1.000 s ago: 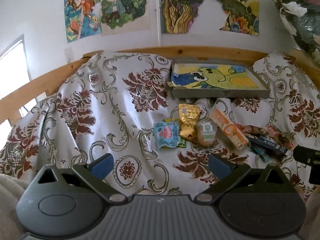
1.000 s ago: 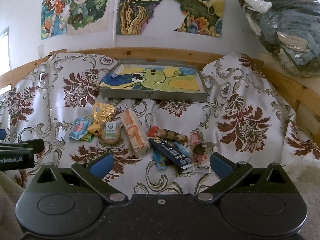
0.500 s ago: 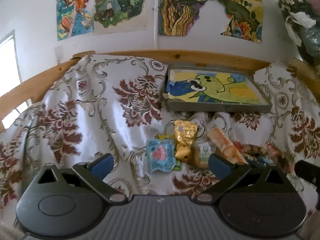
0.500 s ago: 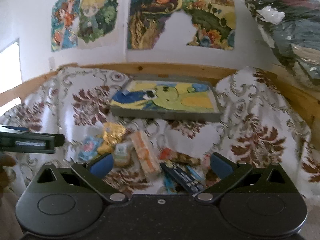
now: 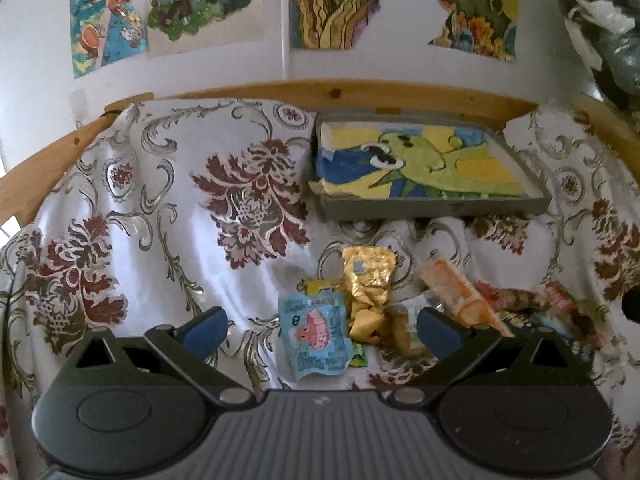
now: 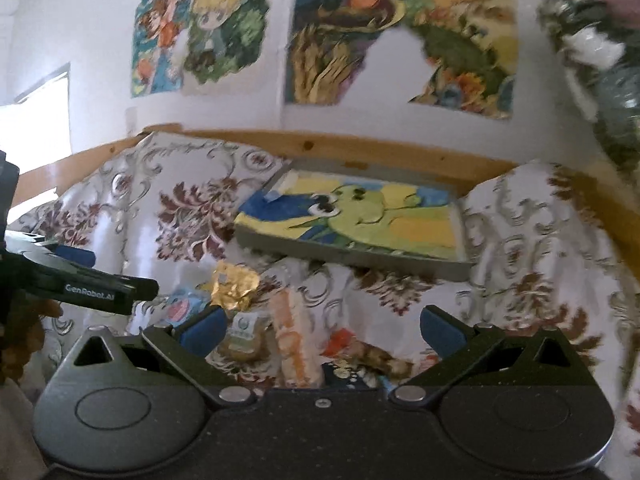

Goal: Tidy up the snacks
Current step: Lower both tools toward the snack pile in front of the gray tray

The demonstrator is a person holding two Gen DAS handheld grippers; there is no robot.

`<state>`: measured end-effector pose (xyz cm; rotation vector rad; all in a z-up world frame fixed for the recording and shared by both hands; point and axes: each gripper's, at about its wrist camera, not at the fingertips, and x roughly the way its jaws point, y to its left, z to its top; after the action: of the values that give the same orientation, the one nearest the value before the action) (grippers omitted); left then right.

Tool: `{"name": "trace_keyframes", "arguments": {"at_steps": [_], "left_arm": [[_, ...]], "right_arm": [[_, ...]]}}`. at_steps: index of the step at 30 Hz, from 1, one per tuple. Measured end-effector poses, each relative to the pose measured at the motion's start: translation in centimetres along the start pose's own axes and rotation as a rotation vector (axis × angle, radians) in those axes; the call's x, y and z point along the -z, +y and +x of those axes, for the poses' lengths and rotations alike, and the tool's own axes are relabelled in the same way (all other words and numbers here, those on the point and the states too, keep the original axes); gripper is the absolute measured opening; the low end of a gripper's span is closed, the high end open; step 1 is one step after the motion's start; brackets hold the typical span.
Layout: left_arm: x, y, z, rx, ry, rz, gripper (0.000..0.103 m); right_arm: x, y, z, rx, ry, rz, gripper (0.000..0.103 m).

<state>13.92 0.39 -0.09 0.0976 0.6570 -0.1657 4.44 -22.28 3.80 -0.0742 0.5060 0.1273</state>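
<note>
Blue pads tip both tongs, and we hold each pair spread wide with nothing between the pads. Our left tongs (image 5: 320,326) hover over the left end of the snack pile; the blue pack (image 5: 316,334) lies between its fingers but below them, untouched as far as we can tell. The gold pack (image 5: 368,280) sits just beside it, overlapping a round biscuit (image 5: 404,330), with the orange bar (image 5: 460,300) to the right. Our right tongs (image 6: 320,330) hang released above the same pile, the biscuit and orange bar showing between its fingers; whether the left pad (image 6: 202,330) brushes the biscuit we cannot tell. All snacks lie on the floral cloth (image 5: 160,216), apart from the grey tray (image 5: 432,206) with the green drawing behind them. The left tongs show at the left edge of the right view.
</note>
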Motion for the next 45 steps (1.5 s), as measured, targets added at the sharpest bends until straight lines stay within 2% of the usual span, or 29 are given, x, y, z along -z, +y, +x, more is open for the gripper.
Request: {"name": "trace_keyframes", "arguments": {"at_steps": [8,15,20,26,28,31,33,34,42,45], "left_arm": [[0.4,1.0,4.3,0.017,0.115,-0.014,0.103],[1.0,1.2,8.0,0.025,0.219,-0.051,0.103],[1.1,1.0,9.4,0.011,0.241,-0.029,0.103],[1.3,0.9,9.7,-0.014,0.247,-0.016,0.097],[1.3,1.0,9.8,-0.01,0.246,-0.023,0.096],[1.2,1.1,10.0,0.006,0.251,-0.035,0.091],[1.3,1.0,10.3,0.01,0.249,-0.033,0.088],[1.3,1.0,10.3,0.001,0.242,-0.028,0.083],[1.8,-0.4,10.2,-0.003,0.215,0.07,0.082],[1.8,0.0,10.6,0.003,0.228,0.039,0.081]], "right_arm": [[0.4,1.8,5.8,-0.03,0.07,-0.169,0.102],[1.8,3.2,10.5,0.009,0.134,-0.296,0.102],[2.5,4.0,13.0,-0.036,0.178,-0.339,0.1],[3.0,4.4,14.6,-0.037,0.216,-0.343,0.092],[3.2,4.4,15.0,-0.028,0.227,-0.338,0.082],[3.3,4.2,15.6,-0.041,0.251,-0.305,0.071],[3.3,4.1,15.9,-0.056,0.265,-0.286,0.066],[3.3,4.1,16.0,-0.06,0.268,-0.279,0.064],[3.3,4.3,16.1,-0.084,0.269,-0.271,0.061],[3.3,4.3,16.3,-0.093,0.279,-0.263,0.057]]}}
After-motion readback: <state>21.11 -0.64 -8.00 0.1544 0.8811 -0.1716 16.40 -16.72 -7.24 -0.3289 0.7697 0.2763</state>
